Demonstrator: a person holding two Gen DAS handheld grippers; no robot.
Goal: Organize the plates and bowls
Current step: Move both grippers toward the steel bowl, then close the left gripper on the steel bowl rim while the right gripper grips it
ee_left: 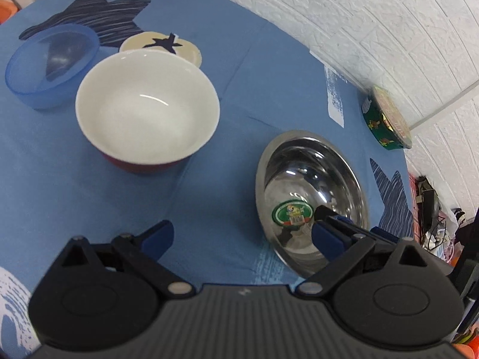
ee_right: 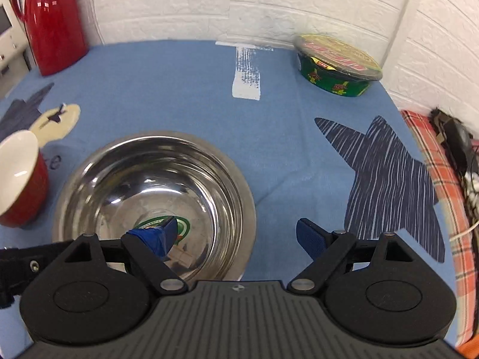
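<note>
From my left gripper (ee_left: 242,239), bare blue tablecloth (ee_left: 209,179) runs forward between the red-and-white bowl (ee_left: 146,110) and the steel bowl (ee_left: 311,200), a clear lane. Beyond the steel bowl, cloth lies free up to the green lidded container (ee_right: 336,65) by the brick wall (ee_right: 269,3). The blue plastic bowl (ee_left: 51,65) crowds the far left, just beside the red-and-white bowl.

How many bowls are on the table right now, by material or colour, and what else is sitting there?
Steel bowl: 1
Red bowl with white inside: 1
Translucent blue plastic bowl: 1
Sealed green instant-noodle bowl: 1
Red jug: 1
Total: 5 things, 4 of them bowls; no plates in view.
</note>
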